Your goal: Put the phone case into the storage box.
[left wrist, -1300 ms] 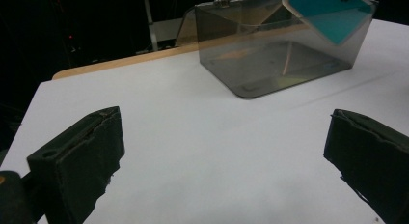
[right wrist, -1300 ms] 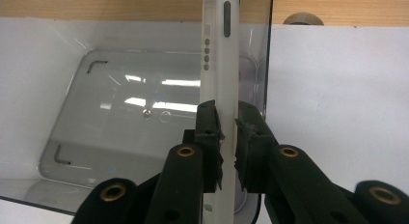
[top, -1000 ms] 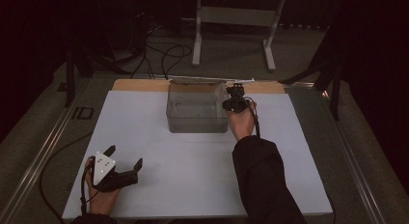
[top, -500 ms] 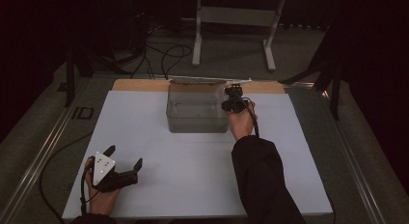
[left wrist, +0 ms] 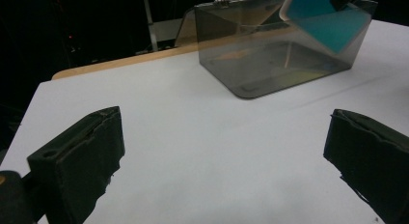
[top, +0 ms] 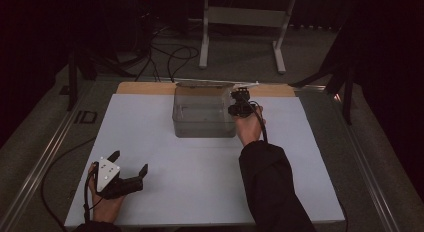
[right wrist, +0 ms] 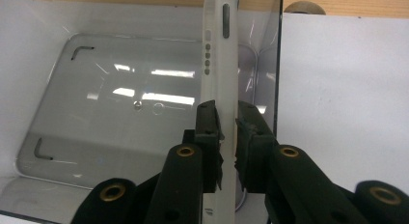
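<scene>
Where the right gripper (right wrist: 227, 137) pinches, its fingers (right wrist: 208, 132) are closed on the thin edge of a white-cased phone (right wrist: 219, 55). Phone's long axis runs straight out from the fingertips, over the open clear box (top: 204, 114), close by its right wall. Box bottom lies directly beyond; lowering looks like the coming move. Left gripper (top: 129, 167) rests well apart at the table's (top: 200, 182) near left corner, fingers (left wrist: 79, 156) spread wide, holding nothing.
</scene>
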A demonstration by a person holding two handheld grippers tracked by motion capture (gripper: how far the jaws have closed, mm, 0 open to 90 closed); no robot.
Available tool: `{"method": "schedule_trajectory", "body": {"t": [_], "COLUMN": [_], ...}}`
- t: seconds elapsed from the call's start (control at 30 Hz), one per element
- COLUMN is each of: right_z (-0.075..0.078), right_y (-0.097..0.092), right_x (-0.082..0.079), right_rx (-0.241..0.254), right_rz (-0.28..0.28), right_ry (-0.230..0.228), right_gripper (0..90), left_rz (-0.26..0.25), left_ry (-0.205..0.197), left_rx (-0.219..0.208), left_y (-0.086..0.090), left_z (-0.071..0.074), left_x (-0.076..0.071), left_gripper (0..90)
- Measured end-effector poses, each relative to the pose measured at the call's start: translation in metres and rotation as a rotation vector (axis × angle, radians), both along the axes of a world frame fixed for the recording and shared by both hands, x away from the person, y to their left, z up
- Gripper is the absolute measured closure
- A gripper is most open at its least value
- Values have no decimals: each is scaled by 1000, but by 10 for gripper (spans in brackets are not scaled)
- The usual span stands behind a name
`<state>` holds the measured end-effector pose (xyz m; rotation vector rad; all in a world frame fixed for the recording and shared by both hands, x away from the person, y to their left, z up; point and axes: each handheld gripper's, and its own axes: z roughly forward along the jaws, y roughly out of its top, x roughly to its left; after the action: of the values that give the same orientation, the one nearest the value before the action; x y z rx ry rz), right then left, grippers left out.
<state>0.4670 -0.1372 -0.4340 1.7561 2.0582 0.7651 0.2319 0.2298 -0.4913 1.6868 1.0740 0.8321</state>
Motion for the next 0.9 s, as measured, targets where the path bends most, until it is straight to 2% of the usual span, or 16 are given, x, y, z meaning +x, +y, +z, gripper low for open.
{"method": "schedule_trajectory", "body": {"t": [0.43, 0.9], "right_z": [-7, -7], "right_y": [6, 8], "right_x": [2, 6], "right_rx": [-42, -55], "right_rz": [-25, -41], "right_ry": [18, 49], "right_gripper": [807, 805], "left_rz": [-1, 0], "left_ry": [0, -2], "left_rx": [0, -5], "left_y": [0, 0], "left_z": [0, 0], "left_x": [0, 0], "left_gripper": [13, 14]}}
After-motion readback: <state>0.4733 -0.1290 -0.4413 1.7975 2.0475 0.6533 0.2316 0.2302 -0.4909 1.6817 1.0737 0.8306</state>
